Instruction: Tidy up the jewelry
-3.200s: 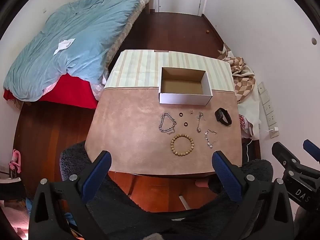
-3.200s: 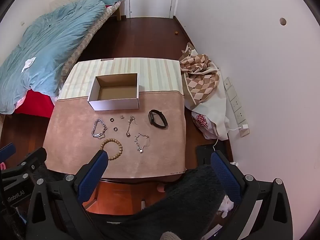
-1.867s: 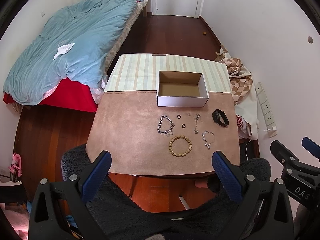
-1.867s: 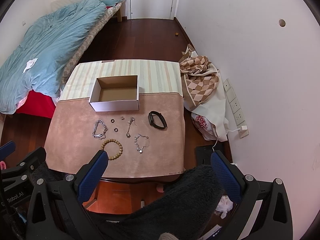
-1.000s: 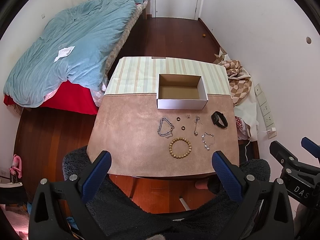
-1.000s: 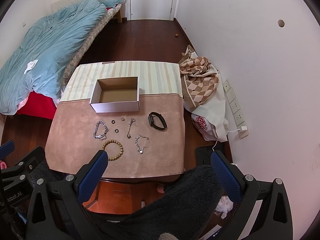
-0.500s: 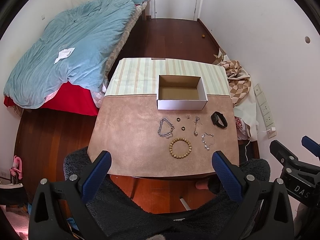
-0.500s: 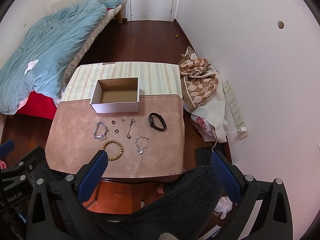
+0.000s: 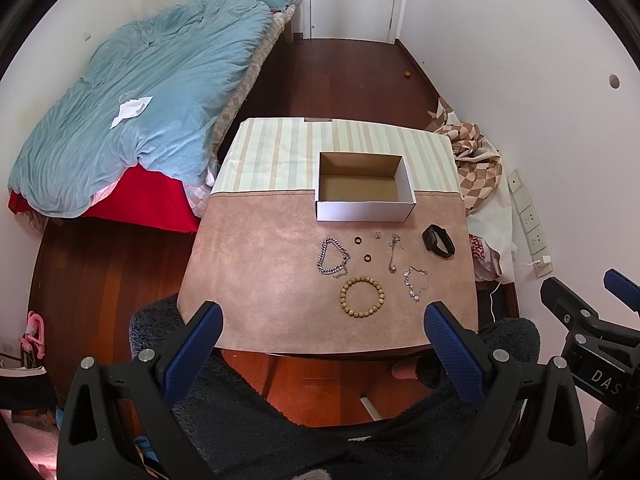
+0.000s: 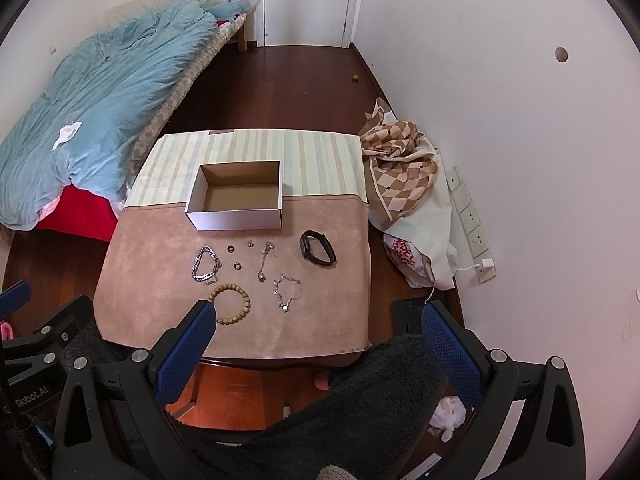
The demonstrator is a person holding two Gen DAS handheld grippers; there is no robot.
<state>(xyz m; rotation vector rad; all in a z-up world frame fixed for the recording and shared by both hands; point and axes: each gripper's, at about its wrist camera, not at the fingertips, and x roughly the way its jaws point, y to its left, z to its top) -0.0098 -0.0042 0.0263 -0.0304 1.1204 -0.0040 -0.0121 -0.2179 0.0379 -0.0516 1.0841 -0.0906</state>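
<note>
An empty white cardboard box (image 9: 364, 186) (image 10: 237, 195) stands open on the table (image 9: 256, 264) (image 10: 152, 276). In front of it lie a silver chain bracelet (image 9: 333, 257) (image 10: 205, 265), two small dark rings (image 9: 357, 240) (image 10: 231, 248), a thin silver chain (image 9: 393, 251) (image 10: 265, 261), a wooden bead bracelet (image 9: 362, 295) (image 10: 233, 304), a silver charm bracelet (image 9: 416, 283) (image 10: 286, 290) and a black band (image 9: 438, 241) (image 10: 318, 253). My left gripper (image 9: 322, 334) and right gripper (image 10: 316, 330) are both open and empty, high above the table's near edge.
A bed with a blue duvet (image 9: 132, 116) (image 10: 100, 92) lies left of the table. A checked cloth and bags (image 9: 478, 160) (image 10: 400, 160) lie on the floor at the right by the wall. A dark fleece sleeve (image 10: 360, 396) shows below the grippers.
Both grippers have drawn back and up a little, so the table and box look slightly smaller and farther. Nothing on the table has moved.
</note>
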